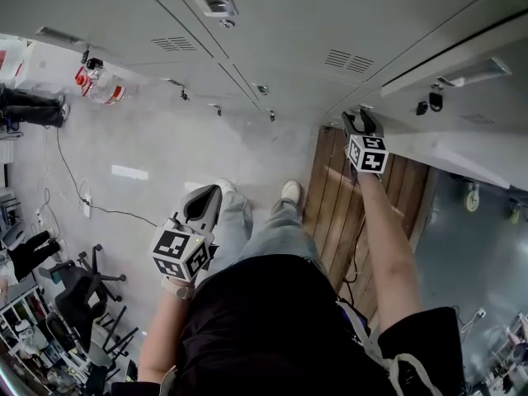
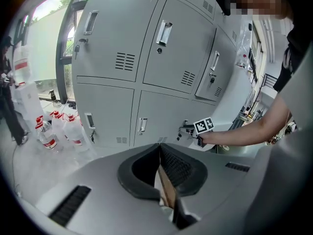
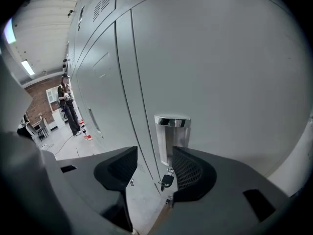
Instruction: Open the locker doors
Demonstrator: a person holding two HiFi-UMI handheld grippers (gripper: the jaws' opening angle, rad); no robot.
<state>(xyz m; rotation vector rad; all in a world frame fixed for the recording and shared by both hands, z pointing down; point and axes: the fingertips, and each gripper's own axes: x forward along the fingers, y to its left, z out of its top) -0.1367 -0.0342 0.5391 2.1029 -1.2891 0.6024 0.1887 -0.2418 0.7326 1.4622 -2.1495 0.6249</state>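
Locker doors [image 1: 272,31] fill the top of the head view, a bank of plain grey steel panels with small vents. The right gripper [image 1: 360,123] is stretched out on a straight arm, up against one door at its edge. The left gripper [image 1: 205,197] hangs low and well back from the bank, beside the person's leg.

In the left gripper view the jaws are pressed together with nothing held. The lockers stand well ahead of them in two rows, each door with a small upright handle [image 2: 164,32]. Ahead and to the right, the right gripper [image 2: 189,130] is at a lower-row door. A cluster of water bottles [image 2: 46,131] sits on the floor off to the left.

In the right gripper view the jaws stand apart and empty. The chrome pull handle [image 3: 172,135] is just ahead in the gap, nearer the right jaw, not yet touched. A key [image 3: 167,180] dangles below it.

The door [image 3: 220,67] looks like thin sheet steel: stiff, light, swinging on hinges. The polished handle is probably slippery, so I'd close squarely on its sides and pull straight back. I'd keep the jaws clear of the key, and if the latch is locked the door won't budge.
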